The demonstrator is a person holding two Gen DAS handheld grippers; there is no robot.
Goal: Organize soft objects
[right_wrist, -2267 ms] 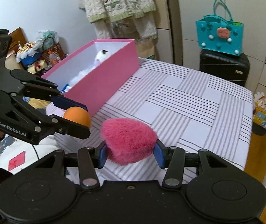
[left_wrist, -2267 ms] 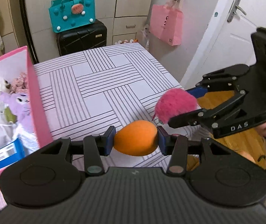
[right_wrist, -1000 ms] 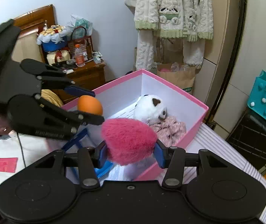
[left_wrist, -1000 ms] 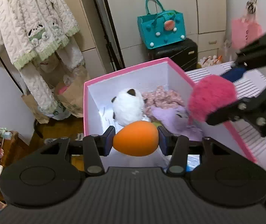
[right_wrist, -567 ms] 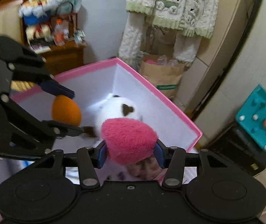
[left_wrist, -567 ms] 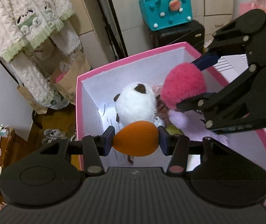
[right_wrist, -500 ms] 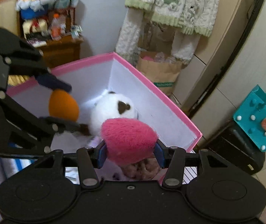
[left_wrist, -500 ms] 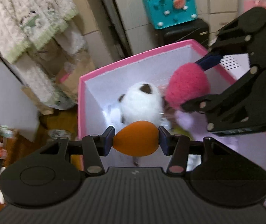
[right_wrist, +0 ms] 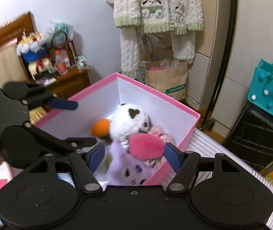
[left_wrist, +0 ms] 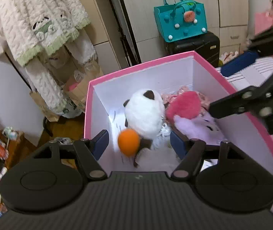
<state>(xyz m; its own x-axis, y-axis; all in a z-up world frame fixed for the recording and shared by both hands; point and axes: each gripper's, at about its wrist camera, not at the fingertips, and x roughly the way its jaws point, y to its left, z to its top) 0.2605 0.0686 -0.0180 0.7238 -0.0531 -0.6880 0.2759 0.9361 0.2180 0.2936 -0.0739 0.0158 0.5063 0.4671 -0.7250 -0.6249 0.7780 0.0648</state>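
Both grippers over the pink box (left_wrist: 90, 103), fingers opening, nothing touching them. Left gripper (left_wrist: 139, 143): orange ball (left_wrist: 128, 142) loose between them, against the white plush (left_wrist: 144, 113). Right gripper (right_wrist: 134, 156): pink pom-pom (right_wrist: 146, 147) on the purple plush (right_wrist: 127, 168). Only the right view shows the wooden side cabinet (right_wrist: 67, 80); only the left view shows the striped counter (left_wrist: 251, 72) beyond the box's right edge.

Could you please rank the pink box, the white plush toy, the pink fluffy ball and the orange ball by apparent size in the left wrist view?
1. pink box
2. white plush toy
3. pink fluffy ball
4. orange ball, which is motion-blurred and nearer the camera, so its true size is less certain.
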